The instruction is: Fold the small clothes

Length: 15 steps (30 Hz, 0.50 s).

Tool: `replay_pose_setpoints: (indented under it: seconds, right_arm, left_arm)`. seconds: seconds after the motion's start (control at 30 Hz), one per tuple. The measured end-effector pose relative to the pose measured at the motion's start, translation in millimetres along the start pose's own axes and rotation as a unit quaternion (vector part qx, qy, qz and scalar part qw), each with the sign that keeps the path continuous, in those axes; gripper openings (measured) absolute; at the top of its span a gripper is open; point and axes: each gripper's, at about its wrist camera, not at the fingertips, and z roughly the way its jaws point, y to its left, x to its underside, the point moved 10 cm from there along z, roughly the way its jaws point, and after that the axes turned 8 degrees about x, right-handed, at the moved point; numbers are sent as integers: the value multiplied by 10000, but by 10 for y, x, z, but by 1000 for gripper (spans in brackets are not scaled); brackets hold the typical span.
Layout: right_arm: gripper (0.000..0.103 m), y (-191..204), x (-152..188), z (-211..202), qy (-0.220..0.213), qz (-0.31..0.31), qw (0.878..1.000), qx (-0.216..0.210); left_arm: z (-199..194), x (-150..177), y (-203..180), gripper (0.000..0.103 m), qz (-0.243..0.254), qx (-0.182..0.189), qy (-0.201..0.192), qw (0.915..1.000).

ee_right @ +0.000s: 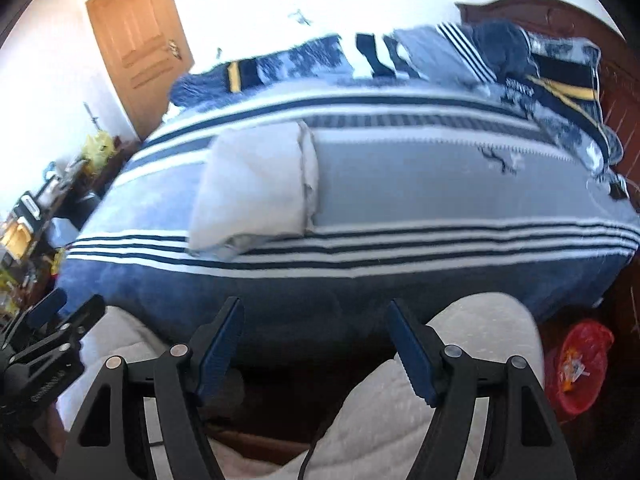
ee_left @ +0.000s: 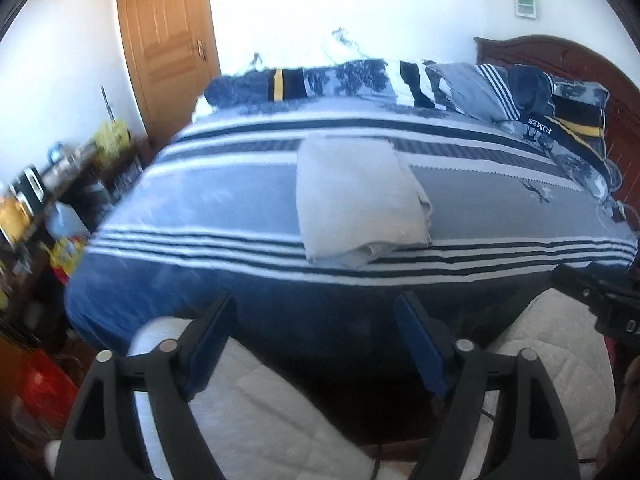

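On the bed: we see the folded cream garment (ee_left: 360,196) lying on the striped bedspread (ee_left: 224,196), across its grey band, its near end over the thin navy and white stripes.
Direction from our claws: the garment lies ahead of and beyond both, well apart from either, past the bed's near blue edge; nothing sits between the fingers.
Long axis: it runs away from us, from the near stripes toward the far side of the bed, roughly in line with the way the claws point.
Nearer hand: we judge the left; the garment sits almost centred above the left claw (ee_left: 316,344), but off to the left of the right claw (ee_right: 316,344).
Left claw: jaws wide apart, holding nothing.
Right claw: jaws wide apart, holding nothing.
Look of the garment: a pale, soft, knit-like rectangle, thick with several layers; loose edges show along its right side and at the near end, where the fold bulges a little.
Task state: we judge this piece folded.
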Motion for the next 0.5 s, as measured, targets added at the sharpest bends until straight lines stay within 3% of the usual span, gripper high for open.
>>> replay_pose_setpoints:
  seconds: [0.17, 0.33, 0.5]
  right_arm:
    - [77, -13, -174, -462, -194, -42, 9996, 191]
    - [78, 89, -259, -742, -181, 23, 9998, -120]
    - [78, 207, -318, -1006, -402, -38, 9991, -132]
  left_arm:
    - [-360, -192, 12, 85, -142, -4, 4, 9999]
    - [-609, -271, 27, 86, -338, 20, -20, 9994]
    - [-810, -338, -5, 86, -301, -61, -217, 9993]
